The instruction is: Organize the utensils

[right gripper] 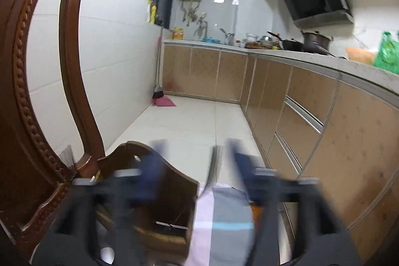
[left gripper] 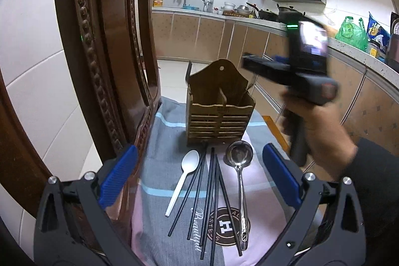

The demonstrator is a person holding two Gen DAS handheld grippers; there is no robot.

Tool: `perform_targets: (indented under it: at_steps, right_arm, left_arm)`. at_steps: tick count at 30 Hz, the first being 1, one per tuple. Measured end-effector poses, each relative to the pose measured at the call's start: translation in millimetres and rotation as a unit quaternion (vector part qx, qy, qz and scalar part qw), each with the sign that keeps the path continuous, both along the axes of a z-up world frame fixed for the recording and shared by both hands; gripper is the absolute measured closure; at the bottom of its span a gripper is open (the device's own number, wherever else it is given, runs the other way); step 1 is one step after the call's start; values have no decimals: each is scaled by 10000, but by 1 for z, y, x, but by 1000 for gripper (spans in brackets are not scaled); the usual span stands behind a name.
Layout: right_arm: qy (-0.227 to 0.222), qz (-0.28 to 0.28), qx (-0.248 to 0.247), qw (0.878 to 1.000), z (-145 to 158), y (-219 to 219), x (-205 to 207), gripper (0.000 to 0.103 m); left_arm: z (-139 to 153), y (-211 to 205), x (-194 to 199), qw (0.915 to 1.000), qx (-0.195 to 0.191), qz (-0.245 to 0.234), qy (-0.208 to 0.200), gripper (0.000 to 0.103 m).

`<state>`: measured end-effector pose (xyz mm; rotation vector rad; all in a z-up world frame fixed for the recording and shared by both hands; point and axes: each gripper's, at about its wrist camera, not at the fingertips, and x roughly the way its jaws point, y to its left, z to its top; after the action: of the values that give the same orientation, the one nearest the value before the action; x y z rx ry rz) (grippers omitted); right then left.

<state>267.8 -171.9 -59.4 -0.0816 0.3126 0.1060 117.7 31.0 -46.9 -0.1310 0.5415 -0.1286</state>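
Left gripper (left gripper: 199, 181): jaws wide, empty, touching nothing, poised over white plastic spoon (left gripper: 183, 178), black chopsticks (left gripper: 209, 201) and steel ladle (left gripper: 240, 181) lying side by side on striped cloth (left gripper: 162, 141), just before wooden utensil holder (left gripper: 220, 104).

Right gripper (right gripper: 197, 166): blurred, jaws apart, raised above holder; contents indeterminate.

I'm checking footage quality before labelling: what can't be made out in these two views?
- Right gripper, right wrist view: motion blur smears the fingers, so any grasp is unclear.
- Wooden utensil holder, left wrist view: its front wall hides the contents.
- Black chopsticks: overlapping, so they are uncountable.
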Motion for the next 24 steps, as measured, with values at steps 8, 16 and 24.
perform_targets:
  at_steps: [8, 16, 24]
  right_arm:
    - [75, 260, 499, 9984, 7, -54, -155, 5]
    - [1107, 208, 588, 9919, -54, -67, -240, 3]
    - [1127, 497, 626, 9904, -60, -66, -267, 3]
  left_arm:
    - [3, -2, -12, 10000, 13, -51, -16, 4]
    - [-2, -8, -44, 9987, 159, -204, 432, 4]
    - [-38, -17, -72, 9954, 117, -342, 892, 4]
